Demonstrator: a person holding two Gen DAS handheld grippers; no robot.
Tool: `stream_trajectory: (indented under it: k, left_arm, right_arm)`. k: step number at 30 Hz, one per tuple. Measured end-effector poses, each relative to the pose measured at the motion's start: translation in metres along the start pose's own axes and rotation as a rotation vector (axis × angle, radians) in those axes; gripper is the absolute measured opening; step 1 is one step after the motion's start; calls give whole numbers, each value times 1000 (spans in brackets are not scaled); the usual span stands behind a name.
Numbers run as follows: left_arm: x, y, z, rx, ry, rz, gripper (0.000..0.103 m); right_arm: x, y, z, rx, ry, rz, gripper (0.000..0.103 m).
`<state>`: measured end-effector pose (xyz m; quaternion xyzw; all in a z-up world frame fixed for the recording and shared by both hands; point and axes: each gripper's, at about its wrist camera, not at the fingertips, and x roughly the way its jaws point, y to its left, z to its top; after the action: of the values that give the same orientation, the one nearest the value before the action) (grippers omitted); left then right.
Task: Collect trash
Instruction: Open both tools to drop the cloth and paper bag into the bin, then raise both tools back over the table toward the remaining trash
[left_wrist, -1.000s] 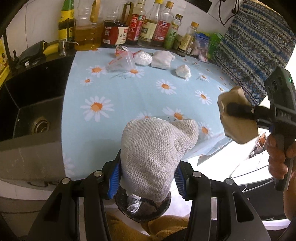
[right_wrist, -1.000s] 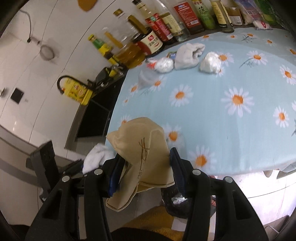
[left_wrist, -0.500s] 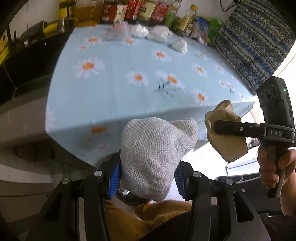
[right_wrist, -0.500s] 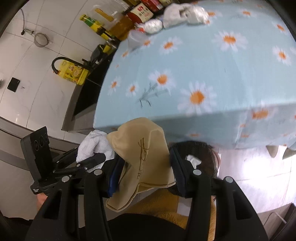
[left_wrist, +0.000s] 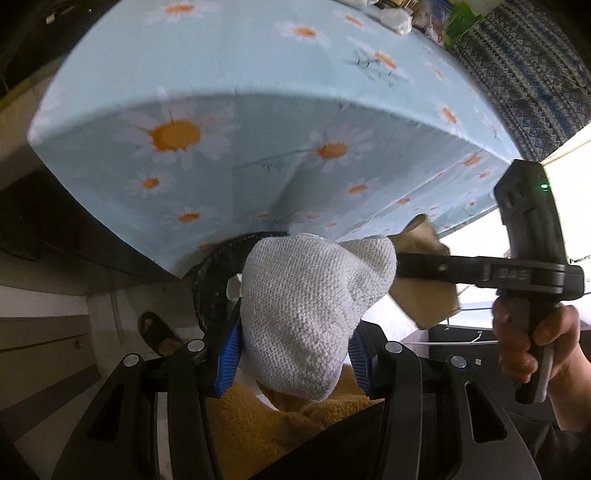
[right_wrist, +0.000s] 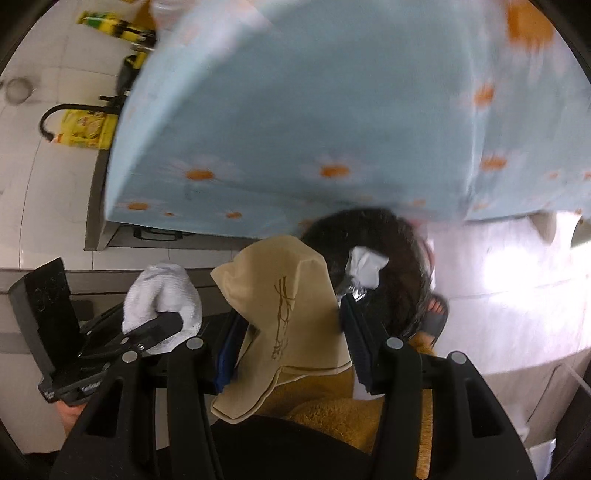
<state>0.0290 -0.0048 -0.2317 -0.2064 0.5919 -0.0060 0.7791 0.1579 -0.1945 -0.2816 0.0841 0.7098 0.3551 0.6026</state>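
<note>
Pinched in the left tongs is a white knitted cloth; a tan paper napkin is clamped in the right tongs, neither yet dropped into the black bin at twelve o'clock; scraps remain on the worktop.

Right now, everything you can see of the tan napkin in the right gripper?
The tan napkin is thin, soft paper, crumpled and folded, with a brown line drawing printed on it. It stands between the right gripper pads, clamped, its lower edge drooping below the jaws. It hangs above the dark trash bin, beside the white knitted cloth in the left gripper.

White knit rag, tan paper napkin, both above black bin
</note>
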Motion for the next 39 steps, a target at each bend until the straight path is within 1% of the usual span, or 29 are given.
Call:
stream_trajectory:
  k: [2,4,6,11,12,13,14,15,17,20,28,33,36,39]
  left_arm:
    - [8,0,1,11,10,9,50]
    - [20,5,3,6,34,24,50]
    - [30,14,2,0,56,61,50]
    - [40,26,-1,-20,90,68,50]
    - [42,29,-1,-36,101,69,57]
    - [43,31,0,-49,105,68,64]
    - [44,33,1,-64,112,65,68]
    - [45,36,1,-80,117,59,71]
    - [46,39,3,-98,125,50,71]
    - [44,38,6,-94,123,51,71]
    - [22,16,8,-60,94,39,71]
    - [-1,-2,12,-30,57,33,71]
    - [-20,-15,15,1,27,34,71]
    - [-39,-28,20,26,-5,35,71]
  right_arm:
    - [11,-5,1,16,17,4,52]
    - [21,-11,4,36,31,-11,52]
    - [29,-19,5,67,50,-20,52]
    - [35,-24,5,96,62,-24,54]
    - [35,-24,5,101,66,-24,55]
    - [36,-25,4,107,69,-28,61]
    - [36,-27,4,117,72,-36,66]
    - [37,-29,4,127,74,-35,67]
    - [35,-31,4,133,77,-28,67]
    - [29,-31,6,137,68,-22,67]
    - [2,-22,6,113,-1,13,67]
    - [-18,-15,0,110,-39,68,67]
    - [-41,-3,-3,71,-82,109,67]
    - [-63,12,-4,21,-130,128,67]
